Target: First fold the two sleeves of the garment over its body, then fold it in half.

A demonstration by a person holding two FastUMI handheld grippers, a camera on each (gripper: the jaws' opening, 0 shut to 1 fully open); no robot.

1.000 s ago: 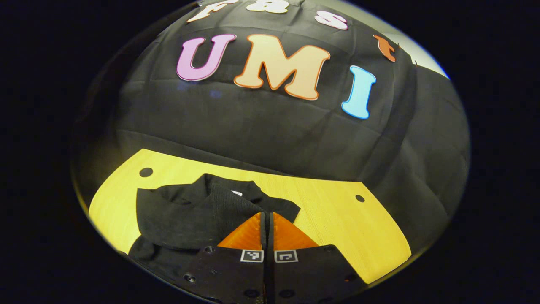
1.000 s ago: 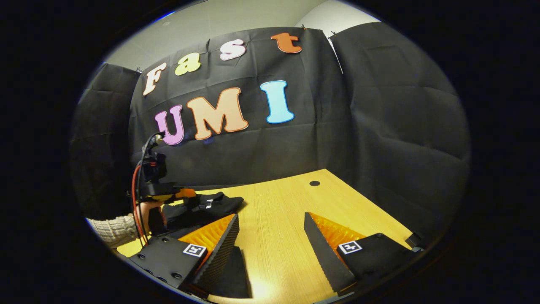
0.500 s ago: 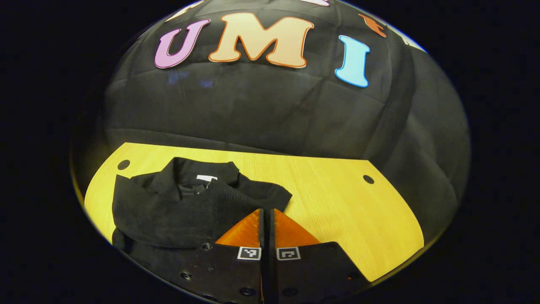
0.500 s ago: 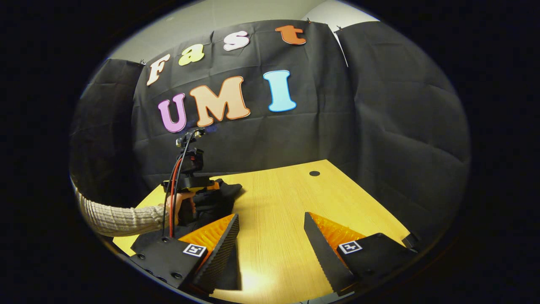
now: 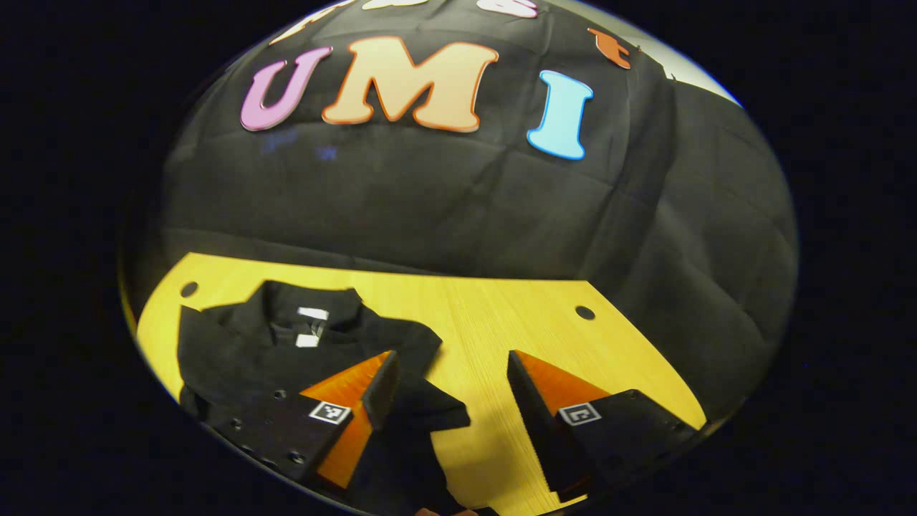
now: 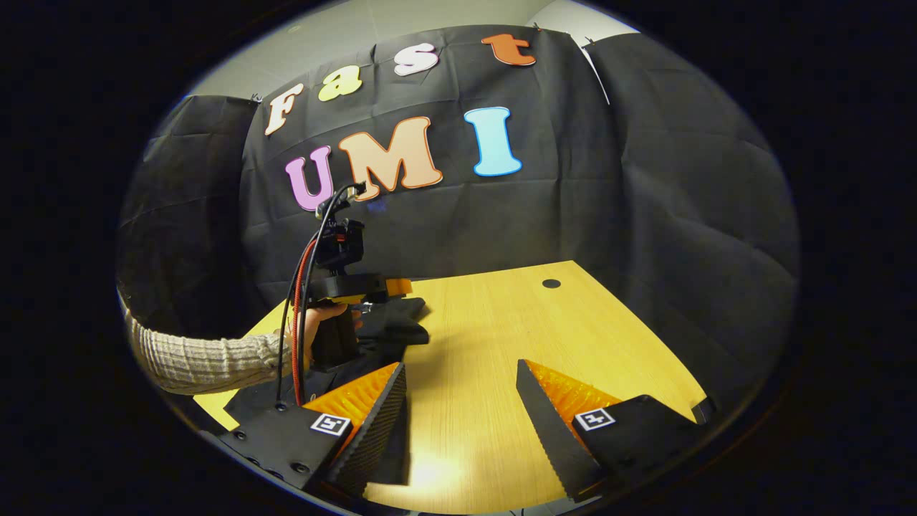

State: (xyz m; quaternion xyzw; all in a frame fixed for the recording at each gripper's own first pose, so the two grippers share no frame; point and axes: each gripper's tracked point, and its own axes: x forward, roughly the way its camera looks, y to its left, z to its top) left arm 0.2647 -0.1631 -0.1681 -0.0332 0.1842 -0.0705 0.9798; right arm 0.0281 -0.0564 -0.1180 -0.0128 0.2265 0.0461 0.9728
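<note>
With its fingers spread wide and gripping nothing, the left gripper (image 5: 448,387) is hovering over the black garment (image 5: 286,351) lying on the wooden table (image 5: 544,337), while the right gripper (image 6: 458,401), equally wide and empty, is waiting beside it, so smoothing the laid sleeve flat matters before halving.

sleeve (image 6: 204,358): ribbed knit | cables (image 6: 299,322): red, black | jaws: square markers

The tabletop (image 5: 501,315) is pale wood with a fine straight grain and a smooth, faintly glossy finish. On it the garment (image 5: 243,351) is soft matt black cloth, slightly fuzzy, with a small white fabric tag at its collar. Beside the garment, the person's sleeve (image 6: 193,358) is a ribbed light knit.
</note>
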